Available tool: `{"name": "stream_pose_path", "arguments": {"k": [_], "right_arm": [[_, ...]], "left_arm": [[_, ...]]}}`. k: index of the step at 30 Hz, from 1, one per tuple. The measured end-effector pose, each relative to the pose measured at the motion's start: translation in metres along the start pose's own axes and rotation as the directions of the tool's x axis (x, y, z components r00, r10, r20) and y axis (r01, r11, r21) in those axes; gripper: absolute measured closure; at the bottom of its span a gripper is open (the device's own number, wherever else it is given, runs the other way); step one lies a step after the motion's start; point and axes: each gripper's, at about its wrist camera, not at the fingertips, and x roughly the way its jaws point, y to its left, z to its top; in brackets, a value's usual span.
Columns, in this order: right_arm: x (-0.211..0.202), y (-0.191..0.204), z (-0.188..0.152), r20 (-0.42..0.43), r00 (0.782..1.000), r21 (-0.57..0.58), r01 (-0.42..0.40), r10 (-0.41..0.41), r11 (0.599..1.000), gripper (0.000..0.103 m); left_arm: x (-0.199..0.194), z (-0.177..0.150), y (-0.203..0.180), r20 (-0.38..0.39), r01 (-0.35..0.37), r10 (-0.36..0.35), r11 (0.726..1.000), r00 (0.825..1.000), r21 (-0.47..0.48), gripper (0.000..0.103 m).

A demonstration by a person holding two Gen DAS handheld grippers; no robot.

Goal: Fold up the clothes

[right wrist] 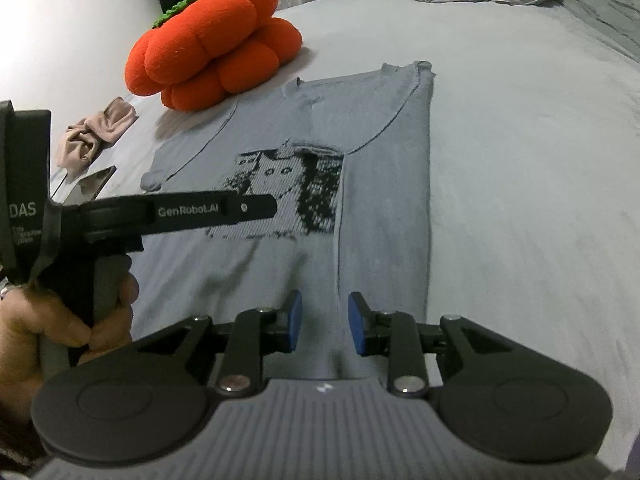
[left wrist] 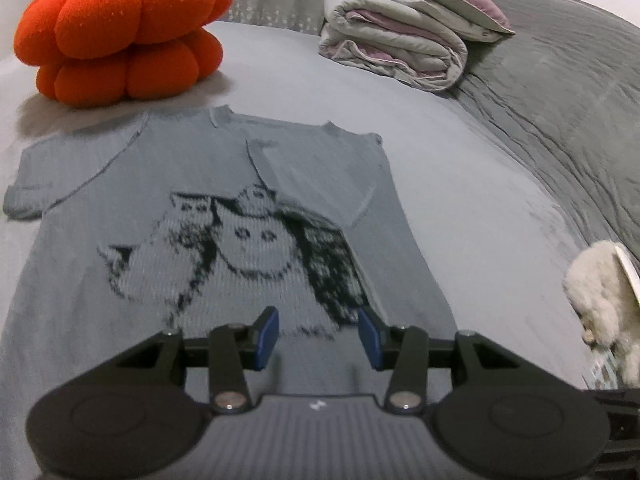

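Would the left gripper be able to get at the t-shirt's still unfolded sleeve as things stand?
Probably yes: the left gripper hovers open over the t-shirt, and the flat sleeve lies uncovered on the bed; the orange cushion sits behind it, apart.

I count one grey T-shirt, one orange pumpkin cushion far left, one folded quilt far right, one white plush toy near right, one crumpled beige cloth left, and two grippers, left and right.
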Motion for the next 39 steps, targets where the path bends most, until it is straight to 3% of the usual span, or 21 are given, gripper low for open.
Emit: {"name": "stream_pose_path", "arguments": {"k": [8,13,18,24,31,35,36,37,39], "right_arm": [[-0.019,0.008,-0.033,0.052,0.998,-0.045,0.035,-0.033,0.998,0.073],[-0.017,-0.005,-0.061,0.066,0.998,-0.003,0.022,-0.022,1.0,0.073],[-0.021,-0.002,-0.064,0.062,0.998,-0.072,-0.026,0.03,0.997,0.073],[-0.017,0.0,-0.067,0.044,0.997,-0.095,-0.054,0.058,0.994,0.073],[-0.006,0.0,-0.077,-0.028,0.999,-0.134,0.042,-0.046,0.99,0.073],[-0.001,0.005,-0.08,-0.027,0.996,-0.186,0.08,-0.087,0.979,0.079],[-0.001,0.006,-0.08,-0.022,0.995,-0.195,0.087,-0.093,0.977,0.082],[0.0,0.007,-0.08,-0.018,0.995,-0.203,0.094,-0.1,0.975,0.092],[-0.004,0.001,-0.078,-0.012,0.996,-0.173,0.086,-0.09,0.981,0.095]], "left_arm": [[0.014,-0.02,-0.004,-0.022,0.085,-0.084,0.996,0.996,0.014,0.059],[0.028,-0.02,-0.004,-0.024,0.125,-0.125,0.992,0.992,-0.002,0.06],[0.039,-0.02,-0.002,-0.013,0.146,-0.146,0.988,0.989,-0.047,0.06],[0.043,-0.019,-0.009,-0.005,0.169,-0.169,0.985,0.986,-0.022,0.062],[0.048,-0.022,-0.02,-0.002,0.189,-0.189,0.982,0.982,0.029,0.064],[0.05,-0.023,-0.022,0.01,0.181,-0.182,0.982,0.983,0.046,0.08],[0.051,-0.023,-0.021,0.013,0.179,-0.18,0.983,0.984,0.043,0.083],[0.05,-0.023,-0.021,0.018,0.18,-0.181,0.983,0.983,0.041,0.092],[0.048,-0.022,-0.021,0.03,0.183,-0.185,0.982,0.982,0.039,0.099]]}}
